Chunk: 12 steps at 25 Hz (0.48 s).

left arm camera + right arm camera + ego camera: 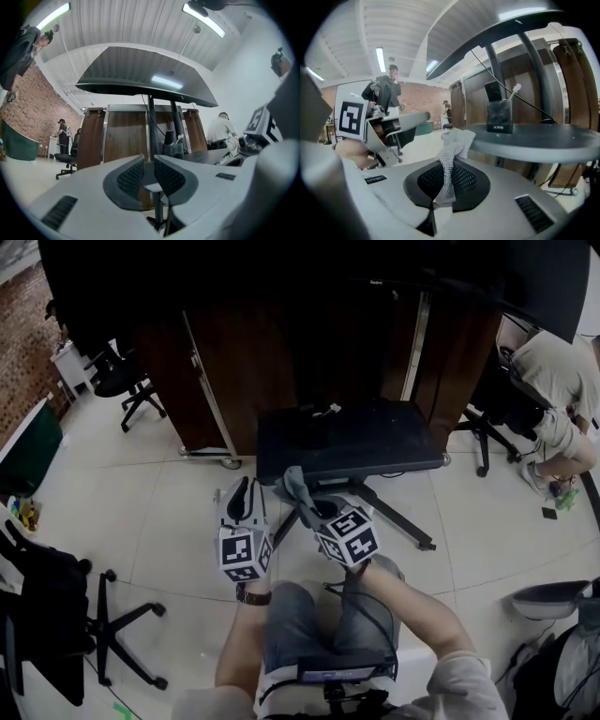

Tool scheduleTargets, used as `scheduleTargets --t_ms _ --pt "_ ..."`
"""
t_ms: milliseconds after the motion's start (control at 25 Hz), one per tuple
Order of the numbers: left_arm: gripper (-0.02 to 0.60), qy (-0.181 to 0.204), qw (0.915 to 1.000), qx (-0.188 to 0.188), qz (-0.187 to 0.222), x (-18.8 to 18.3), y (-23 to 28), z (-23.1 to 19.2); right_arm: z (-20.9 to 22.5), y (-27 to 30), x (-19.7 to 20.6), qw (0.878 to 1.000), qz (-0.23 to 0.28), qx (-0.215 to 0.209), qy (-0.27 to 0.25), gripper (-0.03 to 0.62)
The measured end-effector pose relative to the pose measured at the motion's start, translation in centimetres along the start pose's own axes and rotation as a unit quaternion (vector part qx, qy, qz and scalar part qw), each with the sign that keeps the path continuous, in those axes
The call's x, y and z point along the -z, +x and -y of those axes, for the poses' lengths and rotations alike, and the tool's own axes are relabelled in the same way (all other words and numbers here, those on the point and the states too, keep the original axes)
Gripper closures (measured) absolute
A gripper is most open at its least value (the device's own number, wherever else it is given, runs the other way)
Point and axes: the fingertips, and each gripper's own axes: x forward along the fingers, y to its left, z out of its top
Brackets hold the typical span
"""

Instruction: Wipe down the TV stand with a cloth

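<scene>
Nearest: the person's knees in blue jeans, with a dark flat device on the lap.

Left gripper is held over the pale tiled floor, just near of the stand's left corner. Its jaws are only a narrow slit apart, with nothing between the pads.

Right gripper is just beside it to the right, with the two marker cubes nearly side by side. Its jaws are clamped on a grey knitted cloth. The pinched part stands up between the pads, and the loose end flops forward toward the stand.

Next out is the TV stand's dark flat shelf, carried on a black pole with splayed wheeled legs. The cloth's free end sits at the shelf's near left edge. It is possibly touching, but the wide-angle view is too distorted to be sure. A small black box with a white stick in it stands at the back of the shelf, by the pole. The large dark screen overhangs the shelf from above.

Behind the stand are brown wooden cabinets with metal edging.

Far left: a black office chair and a red brick wall. Far right: a seated person in a light shirt.
</scene>
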Motion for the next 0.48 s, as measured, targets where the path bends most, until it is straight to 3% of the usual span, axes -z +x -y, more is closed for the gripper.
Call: scheduleTargets --t_ms 240,480 --pt "0.506 -0.011 0.9994 0.018 -0.028 3.7 -0.9 1.5 7.4 2.0 6.6 0.988 -0.008 0.146 -0.043 0.569" --pt "0.506 -0.003 0.9988 0.021 -0.044 5.8 -2.0 0.9 15.2 9.1 7.9 0.974 0.019 0.222 -0.032 0.569"
